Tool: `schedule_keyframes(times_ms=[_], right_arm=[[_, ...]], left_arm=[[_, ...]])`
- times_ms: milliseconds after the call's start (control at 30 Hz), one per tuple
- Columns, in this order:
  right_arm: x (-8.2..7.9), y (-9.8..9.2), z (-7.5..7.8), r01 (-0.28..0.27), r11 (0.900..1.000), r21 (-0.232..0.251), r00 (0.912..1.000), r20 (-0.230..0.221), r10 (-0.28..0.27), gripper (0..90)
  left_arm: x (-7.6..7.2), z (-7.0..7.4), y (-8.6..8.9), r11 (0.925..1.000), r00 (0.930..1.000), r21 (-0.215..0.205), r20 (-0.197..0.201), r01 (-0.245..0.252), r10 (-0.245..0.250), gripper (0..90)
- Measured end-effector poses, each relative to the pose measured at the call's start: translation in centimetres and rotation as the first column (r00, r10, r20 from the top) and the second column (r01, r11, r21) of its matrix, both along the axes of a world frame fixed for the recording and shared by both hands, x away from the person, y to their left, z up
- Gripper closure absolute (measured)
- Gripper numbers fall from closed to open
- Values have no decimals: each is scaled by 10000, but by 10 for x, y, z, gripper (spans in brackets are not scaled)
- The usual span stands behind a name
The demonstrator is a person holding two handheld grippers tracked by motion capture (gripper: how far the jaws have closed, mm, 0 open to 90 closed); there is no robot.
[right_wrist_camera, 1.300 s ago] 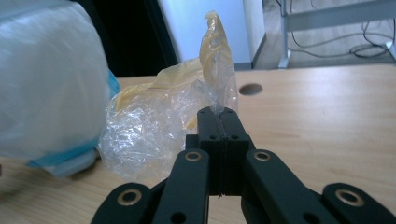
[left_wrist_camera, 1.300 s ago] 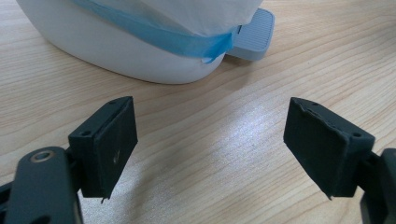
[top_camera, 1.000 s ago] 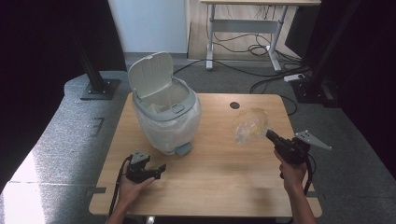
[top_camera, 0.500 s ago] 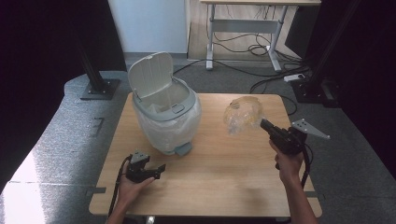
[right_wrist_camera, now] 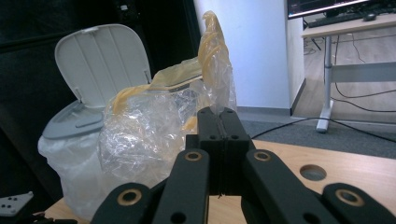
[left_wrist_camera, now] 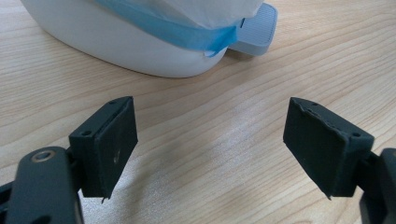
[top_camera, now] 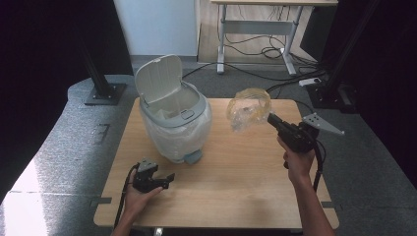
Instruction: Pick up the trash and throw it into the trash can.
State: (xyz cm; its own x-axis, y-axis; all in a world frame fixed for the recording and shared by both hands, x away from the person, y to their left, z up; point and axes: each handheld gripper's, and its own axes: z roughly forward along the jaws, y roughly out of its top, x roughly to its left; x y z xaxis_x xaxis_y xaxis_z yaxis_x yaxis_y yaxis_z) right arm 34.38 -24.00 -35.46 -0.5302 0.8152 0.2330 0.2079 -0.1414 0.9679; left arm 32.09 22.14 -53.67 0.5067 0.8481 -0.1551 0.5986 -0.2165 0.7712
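Right gripper [top_camera: 271,118] clamped on crinkled clear plastic bag [top_camera: 248,108] with yellowish twisted rim; left gripper [left_wrist_camera: 210,149], jaws apart, just before the smooth white lined bin [top_camera: 174,123] on wood-grain surface [top_camera: 236,182].

The left hand [top_camera: 139,193] rests low at the near left, holding the left gripper [top_camera: 166,180] just above the tabletop with its 2 jaws spread wide apart. The right hand [top_camera: 296,160] is raised at the right, forearm angled up, and the right gripper [top_camera: 270,118] points far-left with its jaws pressed together on a crumpled clear plastic bag [top_camera: 248,108].
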Motion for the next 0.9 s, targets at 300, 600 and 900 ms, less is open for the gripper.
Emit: schedule_keyframes(times_ms=[300,600,900], right_arm=[[4,12,12,-189,9997,-159,9998,84,190,898],[7,21,18,-297,9994,-193,9994,185,300,898],[10,28,28,-418,9989,-199,9986,324,425,898]], left_arm=[[1,0,1,10000,10000,-16,-71,-38,38,174],[1,0,2,10000,9999,-20,-87,-51,51,174],[1,0,2,10000,9999,-35,-97,-60,59,175]])
